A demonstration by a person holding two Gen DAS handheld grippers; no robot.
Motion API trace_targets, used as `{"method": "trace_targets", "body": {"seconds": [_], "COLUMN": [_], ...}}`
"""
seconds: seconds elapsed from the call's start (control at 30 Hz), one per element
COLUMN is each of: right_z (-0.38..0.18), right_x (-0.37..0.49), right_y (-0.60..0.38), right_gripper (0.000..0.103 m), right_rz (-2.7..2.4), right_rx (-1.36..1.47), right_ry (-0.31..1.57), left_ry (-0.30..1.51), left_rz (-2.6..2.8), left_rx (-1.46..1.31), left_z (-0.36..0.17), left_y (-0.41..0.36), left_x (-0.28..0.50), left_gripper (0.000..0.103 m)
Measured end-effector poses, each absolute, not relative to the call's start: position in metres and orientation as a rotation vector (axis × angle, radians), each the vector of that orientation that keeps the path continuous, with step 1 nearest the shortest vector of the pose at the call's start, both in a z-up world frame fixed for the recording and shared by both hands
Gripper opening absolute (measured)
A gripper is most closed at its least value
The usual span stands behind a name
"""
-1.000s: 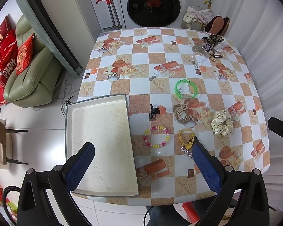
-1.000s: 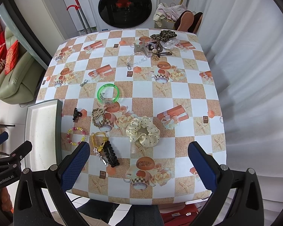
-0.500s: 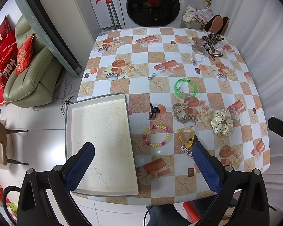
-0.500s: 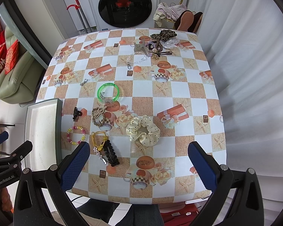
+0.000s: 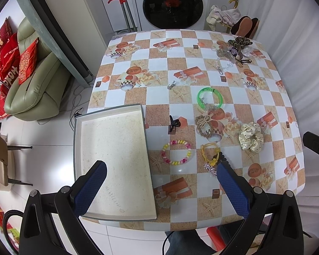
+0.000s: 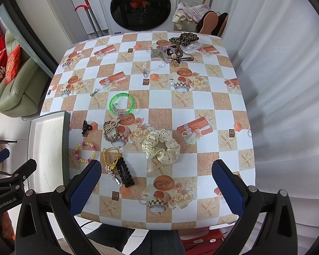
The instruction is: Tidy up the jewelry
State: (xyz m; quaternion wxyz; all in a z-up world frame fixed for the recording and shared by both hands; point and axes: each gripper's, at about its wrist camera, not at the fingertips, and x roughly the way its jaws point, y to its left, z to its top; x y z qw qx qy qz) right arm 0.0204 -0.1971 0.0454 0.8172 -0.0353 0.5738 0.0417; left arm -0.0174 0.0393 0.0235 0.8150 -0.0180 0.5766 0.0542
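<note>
Left tongs (image 5: 159,177): I hold them wide, empty, above the table.
Right tongs (image 6: 156,173): wide, empty.
Bead bracelet (image 5: 176,152): straight ahead between my left fingers; left hand nearer.
Tray (image 5: 138,214): left of bracelet.

Laundry corner meets living room, pretty cramped setup.

Front-loading washing machine (image 5: 173,2) sits against the far wall, with a red-handled mop or cane (image 5: 122,10) leaning just to its left and a small heap of clothes and a pair of shoes (image 5: 245,24) on its right. White curtain (image 6: 276,85) runs down the whole right side. On the left there's a pale green leather sofa (image 5: 34,85) piled with red cushions (image 5: 12,59), behind a dark sliding-door frame (image 5: 59,42). Floor (image 5: 42,140) is glossy white tile with some cables trailing on it. The table wears a checkered tablecloth (image 6: 212,102) printed with starfish and teacups. Something like a chair (image 5: 0,157) pokes in at the far left, hard to tell.
</note>
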Motion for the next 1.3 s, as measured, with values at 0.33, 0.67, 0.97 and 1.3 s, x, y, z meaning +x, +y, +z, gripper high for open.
{"method": "trace_targets", "body": {"seconds": [0.33,0.67,0.97,1.3], "right_z": [0.045,0.04,0.001,-0.063], "right_x": [0.021,0.022,0.021,0.034], "right_y": [-0.195,-0.197,-0.214,-0.226], "right_gripper": [0.103,0.103,0.103,0.103], "right_rz": [0.088,0.087,0.071,0.043], "right_rx": [-0.076,-0.072,-0.04,-0.021], "right_ry": [1.226,1.237,1.325,1.438], "left_ry": [1.233,1.246,1.305,1.358], "left_rz": [0.116,0.102,0.068,-0.008], "left_rx": [-0.039,-0.05,-0.025,-0.004], "left_z": [0.024,0.013,-0.027,-0.081], "left_y": [0.039,0.045,0.036,0.016], "left_x": [-0.017,-0.021,-0.02,0.003], "left_gripper": [0.103,0.103,0.103,0.097]}}
